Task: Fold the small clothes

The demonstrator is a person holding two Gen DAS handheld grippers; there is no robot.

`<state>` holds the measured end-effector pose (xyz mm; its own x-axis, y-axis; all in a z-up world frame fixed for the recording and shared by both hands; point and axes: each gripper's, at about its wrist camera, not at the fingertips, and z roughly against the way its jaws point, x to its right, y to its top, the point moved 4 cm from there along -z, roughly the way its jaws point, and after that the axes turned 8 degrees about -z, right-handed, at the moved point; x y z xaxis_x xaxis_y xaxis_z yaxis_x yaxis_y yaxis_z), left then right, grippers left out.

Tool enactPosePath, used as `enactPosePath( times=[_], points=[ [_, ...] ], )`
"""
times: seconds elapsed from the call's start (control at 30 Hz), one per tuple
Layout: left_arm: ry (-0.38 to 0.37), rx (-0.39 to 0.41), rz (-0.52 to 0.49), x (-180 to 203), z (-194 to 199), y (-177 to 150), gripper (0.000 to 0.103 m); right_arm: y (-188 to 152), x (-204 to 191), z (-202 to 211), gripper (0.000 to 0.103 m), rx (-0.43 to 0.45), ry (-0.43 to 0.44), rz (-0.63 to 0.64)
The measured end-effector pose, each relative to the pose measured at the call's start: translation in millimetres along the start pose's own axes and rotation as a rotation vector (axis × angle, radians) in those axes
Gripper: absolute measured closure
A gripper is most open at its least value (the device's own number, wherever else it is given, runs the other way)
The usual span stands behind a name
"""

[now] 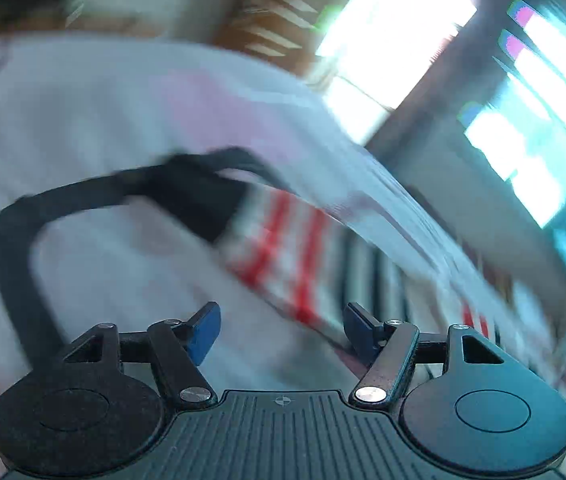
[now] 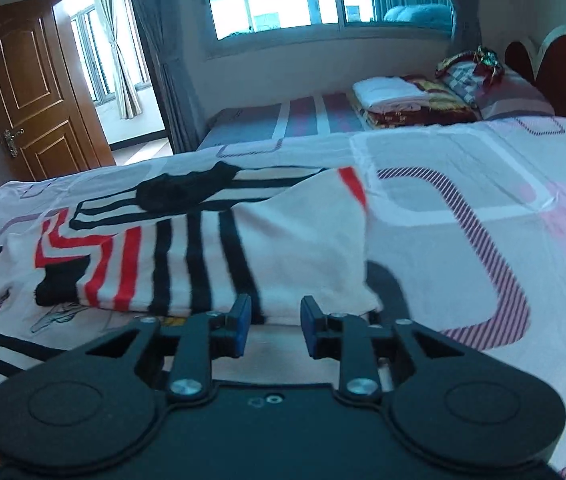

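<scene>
Nearest, the right gripper (image 2: pixel 275 326) stands with its blue pads narrowly apart and nothing pinched, just off the folded near edge of the small white knit garment with black and red stripes (image 2: pixel 203 256), which lies half-folded on the pale pink-and-grey patterned bedsheet (image 2: pixel 483 208). Further left, the left gripper (image 1: pixel 281 330) shows wide, empty jaws over the same cloth in a badly blurred view. Judging by its drape, the garment is light, limp and grippy, best pinched at a doubled edge or corner; beyond, a folded stack (image 2: pixel 391 96) sits by the window.
</scene>
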<state>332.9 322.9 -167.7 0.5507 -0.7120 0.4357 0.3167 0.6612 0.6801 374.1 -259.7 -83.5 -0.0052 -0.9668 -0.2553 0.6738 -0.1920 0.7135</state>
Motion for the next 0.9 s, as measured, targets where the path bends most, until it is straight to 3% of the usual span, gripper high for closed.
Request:
enactPosePath(
  times=[0.13, 0.23, 0.3, 0.37, 0.43, 0.53, 0.63, 0.7, 0.9],
  points=[
    [-0.093, 0.0, 0.127, -25, -21, 19, 0.035, 3, -17, -13, 0.075, -0.019, 0.005, 0.006],
    [-0.104, 0.012, 0.149, -27, -37, 28, 0.036, 7, -27, -21, 0.075, -0.027, 0.009, 0.018],
    [-0.088, 0.011, 0.086, -22, -47, 35, 0.036, 9, -32, -24, 0.075, -0.029, 0.017, 0.028],
    [-0.009, 0.001, -0.054, -9, -58, 40, 0.051, 10, -36, -27, 0.075, -0.035, 0.021, 0.04],
    [0.07, -0.017, -0.134, -5, -69, 45, 0.092, 12, -39, -29, 0.075, -0.038, 0.022, 0.047],
    [0.045, -0.018, -0.148, 4, -76, 55, 0.098, 14, -38, -29, 0.075, -0.033, 0.021, 0.049],
    [-0.105, 0.072, -0.242, 50, -53, 57, 0.098, 18, -32, -28, 0.075, -0.023, 0.013, 0.036],
    [-0.196, 0.106, -0.379, 104, -43, 43, 0.098, 19, -26, -27, 0.075, -0.017, 0.006, 0.013],
    [-0.349, 0.044, -0.786, 267, -42, -38, 0.098, 24, -7, -27, 0.075, -0.004, -0.016, -0.067]
  ],
)
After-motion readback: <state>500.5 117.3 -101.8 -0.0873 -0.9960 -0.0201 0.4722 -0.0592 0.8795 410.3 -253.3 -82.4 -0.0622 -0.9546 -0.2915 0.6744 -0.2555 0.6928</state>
